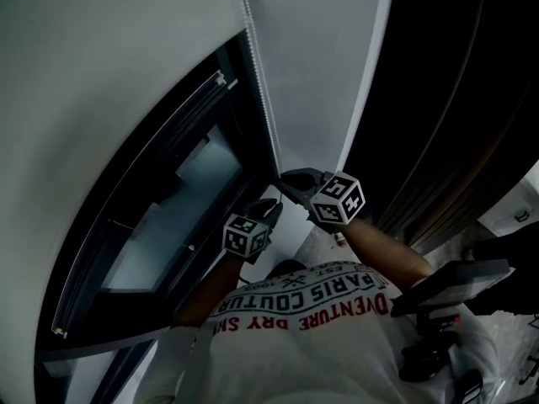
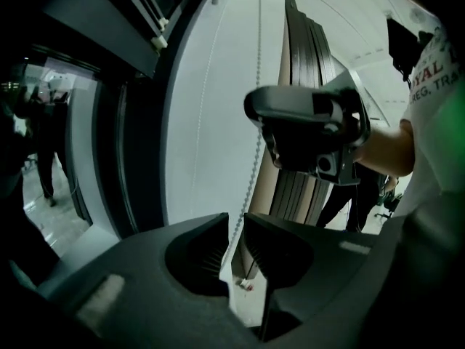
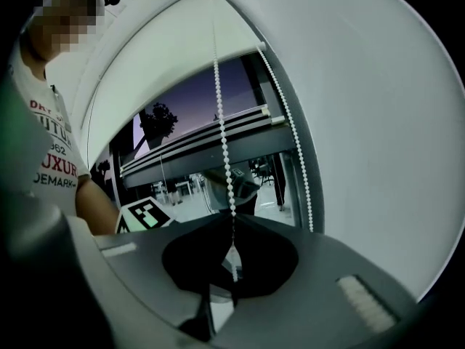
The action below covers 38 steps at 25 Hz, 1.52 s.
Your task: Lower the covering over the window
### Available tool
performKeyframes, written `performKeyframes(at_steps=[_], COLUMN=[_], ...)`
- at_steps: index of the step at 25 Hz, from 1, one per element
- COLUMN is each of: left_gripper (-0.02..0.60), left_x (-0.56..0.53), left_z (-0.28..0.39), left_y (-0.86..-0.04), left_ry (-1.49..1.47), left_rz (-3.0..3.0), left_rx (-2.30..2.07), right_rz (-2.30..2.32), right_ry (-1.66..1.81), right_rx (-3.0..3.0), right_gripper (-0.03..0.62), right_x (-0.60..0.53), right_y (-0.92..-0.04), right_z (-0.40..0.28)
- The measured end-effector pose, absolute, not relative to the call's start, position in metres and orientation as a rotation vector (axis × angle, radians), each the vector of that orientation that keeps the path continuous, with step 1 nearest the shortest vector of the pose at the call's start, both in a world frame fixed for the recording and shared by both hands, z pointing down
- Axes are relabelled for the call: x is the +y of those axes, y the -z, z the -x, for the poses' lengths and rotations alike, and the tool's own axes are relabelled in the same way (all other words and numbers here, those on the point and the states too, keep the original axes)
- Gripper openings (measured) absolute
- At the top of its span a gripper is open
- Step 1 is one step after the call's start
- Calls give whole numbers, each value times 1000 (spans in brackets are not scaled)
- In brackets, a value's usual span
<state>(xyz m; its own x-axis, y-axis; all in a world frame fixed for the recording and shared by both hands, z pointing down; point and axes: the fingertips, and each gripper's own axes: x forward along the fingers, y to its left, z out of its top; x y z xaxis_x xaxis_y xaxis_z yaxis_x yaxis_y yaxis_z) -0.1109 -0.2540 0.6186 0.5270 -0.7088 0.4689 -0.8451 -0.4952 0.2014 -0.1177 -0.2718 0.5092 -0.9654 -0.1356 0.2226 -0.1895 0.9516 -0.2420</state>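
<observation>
A pale roller blind (image 3: 167, 49) hangs part way down the window, its bottom rail (image 3: 196, 147) above the dark glass (image 1: 168, 225). The white bead chain (image 3: 221, 137) runs down beside the frame; a second strand (image 3: 290, 129) hangs to its right. My right gripper (image 3: 232, 222) is shut on the near strand, which goes on below the tips. In the head view the right gripper (image 1: 282, 179) is at the chain (image 1: 259, 82), with the left gripper (image 1: 276, 206) just beneath it. The left gripper (image 2: 236, 224) stands slightly open, the chain (image 2: 251, 173) passing through the gap.
A dark folded curtain (image 1: 446, 99) hangs at the right of the white wall strip (image 1: 328, 74). Dark office gear (image 1: 446, 293) stands at the lower right. Through the glass, a person (image 2: 43, 151) stands in a lit room.
</observation>
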Motion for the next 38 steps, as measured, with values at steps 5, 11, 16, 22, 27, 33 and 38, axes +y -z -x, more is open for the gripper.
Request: performKeyframes(at_steps=[5, 11, 16, 22, 27, 33, 38], left_gripper=[72, 81, 103, 110, 99, 8, 6], left_x=[-261, -279, -291, -299, -307, -308, -306], left_z=[130, 126, 116, 112, 113, 113, 120], left_y=[-570, -456, -365, -325, -317, -315, -313], left_ry=[-359, -108, 51, 19, -22, -41, 18], left_rz=[-2409, -2593, -2731, -2787, -2770, -2734, -2738], left_rx=[-1312, -1296, -1227, -1245, -1284, -1342, -1393], right_rz=[-257, -261, -236, -220, -218, -220, -224], right_ry=[-385, -404, -397, -386, -386, -404, -449], right_rx=[-2886, -2888, -2887, -2892, -2890, -2904, -2919], right_gripper=[12, 12, 12, 12, 12, 12, 12], right_x=[-279, -279, -273, -268, -268, -265, -267], right_y=[-514, -518, -519, -521, -522, -521, -520], right_z=[111, 110, 115, 119, 120, 119, 118])
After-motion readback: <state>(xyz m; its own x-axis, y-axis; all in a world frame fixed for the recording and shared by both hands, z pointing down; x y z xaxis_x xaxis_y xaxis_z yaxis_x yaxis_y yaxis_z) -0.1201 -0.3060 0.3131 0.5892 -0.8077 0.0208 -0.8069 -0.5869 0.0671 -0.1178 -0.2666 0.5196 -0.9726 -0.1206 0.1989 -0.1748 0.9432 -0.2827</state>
